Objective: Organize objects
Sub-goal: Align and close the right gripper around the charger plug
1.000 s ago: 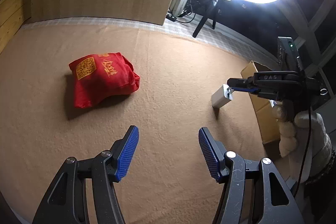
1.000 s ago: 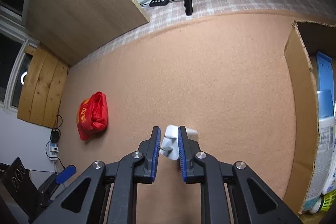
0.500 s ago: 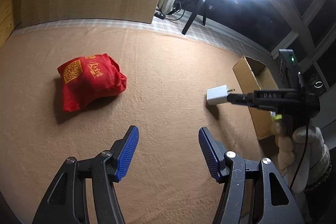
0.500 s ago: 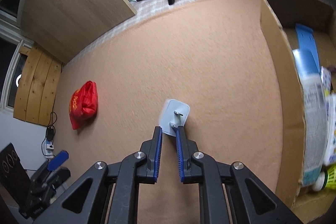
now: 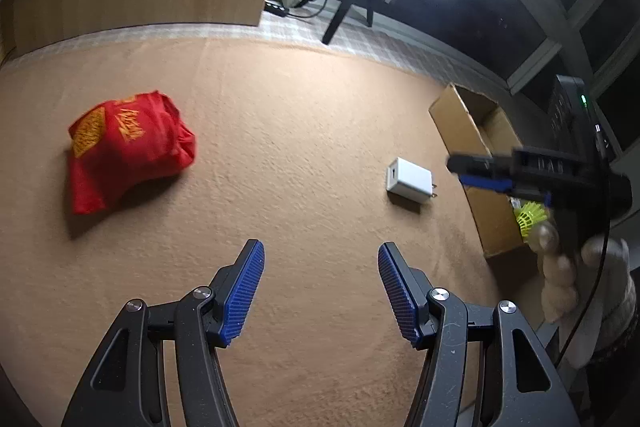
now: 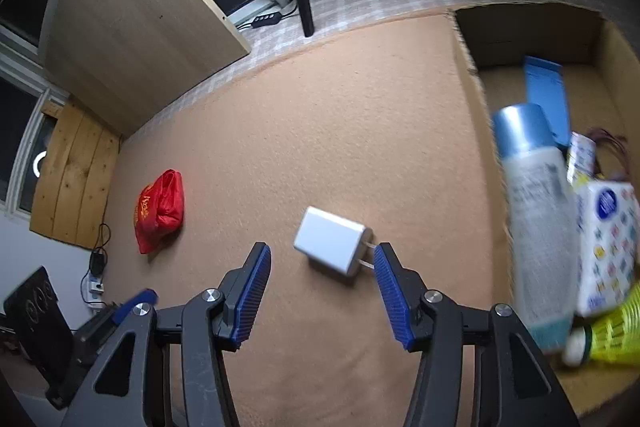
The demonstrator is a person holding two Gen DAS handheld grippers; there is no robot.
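The white wall charger [image 6: 334, 247] lies on its side on the tan felt worktop [image 6: 340, 115], short of the cardboard box [image 6: 468, 75] and not inside it. Its prongs point toward the box-side pad of the right gripper [image 6: 322, 291], and one prong tip sits just at that pad. The right gripper's jaws are opening; the charger's body lies ahead of the pads and nothing is gripped. From the left wrist view the charger [image 5: 410, 179] rests flat on the felt, just beside the box wall [image 5: 460, 123].

The left gripper [image 5: 320, 287] is released and empty, jaws spread over bare felt. The red cloth bag [image 5: 128, 147] lies well apart from it, loose on the worktop.

The box already holds a spray can [image 6: 536, 211], a blue card, a tissue pack and a yellow-green shuttlecock [image 6: 616, 339].

Assessment: the charger appears to have landed outside the box. To do the step well, re-grip across the charger's flat faces rather than the prongs, which give a poor hold. Lift clear of the box rim before releasing over the free floor at the far end. Risk: a nudge against the prongs may spin the charger on the felt.
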